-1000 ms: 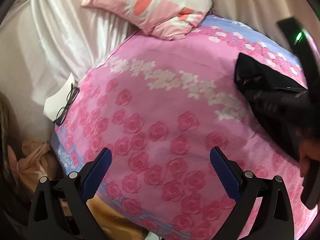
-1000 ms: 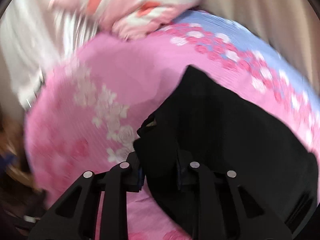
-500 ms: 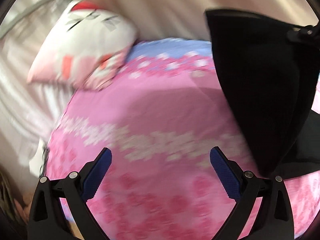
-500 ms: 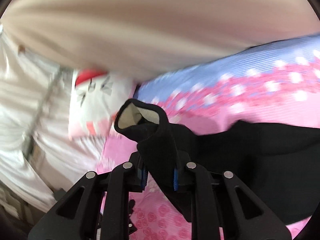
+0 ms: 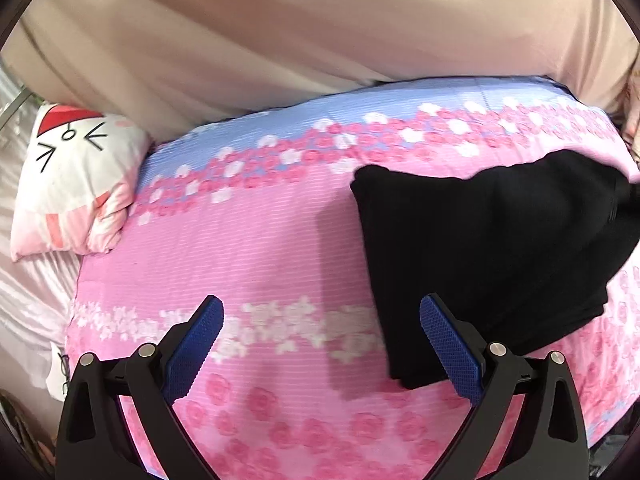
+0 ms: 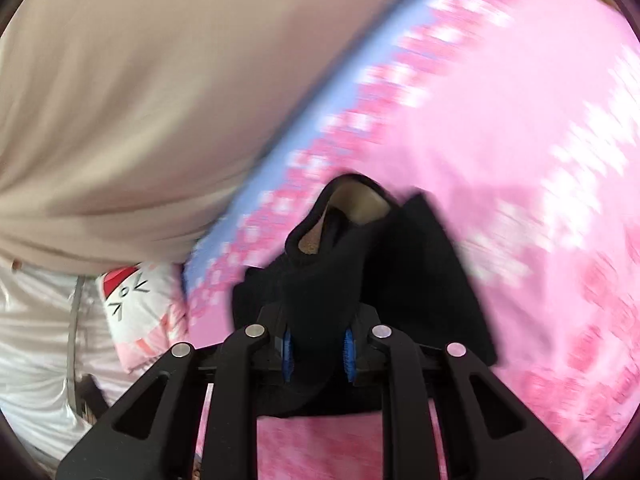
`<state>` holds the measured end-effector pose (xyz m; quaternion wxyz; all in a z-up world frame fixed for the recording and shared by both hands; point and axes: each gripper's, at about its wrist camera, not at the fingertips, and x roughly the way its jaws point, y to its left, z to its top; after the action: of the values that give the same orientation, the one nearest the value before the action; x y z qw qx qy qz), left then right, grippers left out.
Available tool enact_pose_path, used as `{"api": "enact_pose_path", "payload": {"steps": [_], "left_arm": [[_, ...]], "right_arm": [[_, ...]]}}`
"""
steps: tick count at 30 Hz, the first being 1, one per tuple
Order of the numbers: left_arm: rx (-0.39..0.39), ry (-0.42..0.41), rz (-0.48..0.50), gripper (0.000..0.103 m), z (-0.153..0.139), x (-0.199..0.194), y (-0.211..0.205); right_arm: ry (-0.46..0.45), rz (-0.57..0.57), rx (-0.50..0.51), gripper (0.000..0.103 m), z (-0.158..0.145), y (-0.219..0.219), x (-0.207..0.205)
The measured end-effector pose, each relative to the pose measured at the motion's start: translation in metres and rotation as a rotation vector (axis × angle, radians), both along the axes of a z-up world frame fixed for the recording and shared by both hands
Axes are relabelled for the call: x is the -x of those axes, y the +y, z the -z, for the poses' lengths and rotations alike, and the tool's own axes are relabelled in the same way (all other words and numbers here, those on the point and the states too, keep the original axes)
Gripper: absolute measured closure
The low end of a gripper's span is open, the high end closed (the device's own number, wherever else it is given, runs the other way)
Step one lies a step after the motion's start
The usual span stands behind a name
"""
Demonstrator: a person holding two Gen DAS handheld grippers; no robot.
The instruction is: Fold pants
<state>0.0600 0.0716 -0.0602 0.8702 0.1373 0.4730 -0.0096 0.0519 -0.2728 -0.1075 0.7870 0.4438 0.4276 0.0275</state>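
Observation:
The black pants point(image 5: 492, 248) lie in a bunched, partly doubled slab on the right half of the pink flowered bedspread point(image 5: 248, 248). My left gripper point(image 5: 322, 344) is open and empty, hovering above the bedspread with its right blue pad beside the pants' near-left edge. In the right wrist view my right gripper point(image 6: 318, 350) is shut on a thick fold of the black pants point(image 6: 408, 280); a hem opening with a pale lining sticks up in front of the jaws. That view is motion-blurred.
A white and pink cat-face pillow point(image 5: 76, 184) lies at the bed's left edge; it also shows in the right wrist view point(image 6: 138, 308). A beige curtain point(image 5: 320, 36) hangs behind the bed. White satin sheet point(image 5: 28, 300) and glasses lie left of the bedspread.
My right gripper has lifted the pants off the bed and swung them across, and they now rest again on the right side. My left gripper has tilted up and stayed open.

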Motion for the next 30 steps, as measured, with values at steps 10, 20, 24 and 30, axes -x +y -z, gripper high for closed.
{"api": "enact_pose_path", "payload": {"steps": [10,20,24,30], "left_arm": [[-0.014,0.049,-0.012,0.005,0.012,0.003,-0.027],[-0.012,0.104,-0.064,0.005,0.039,-0.007,-0.014],[-0.056,0.14,-0.037,0.005,0.053,-0.005,-0.023],[-0.055,0.148,-0.01,0.005,0.062,0.003,-0.021]], "right_arm": [[0.059,-0.056,-0.106,0.077,0.07,-0.022,0.029],[0.027,-0.272,0.233,0.043,0.0,-0.007,-0.04],[0.049,-0.371,0.341,0.099,-0.001,0.017,-0.044],[0.188,-0.359,0.382,0.093,0.044,-0.018,-0.015]]}}
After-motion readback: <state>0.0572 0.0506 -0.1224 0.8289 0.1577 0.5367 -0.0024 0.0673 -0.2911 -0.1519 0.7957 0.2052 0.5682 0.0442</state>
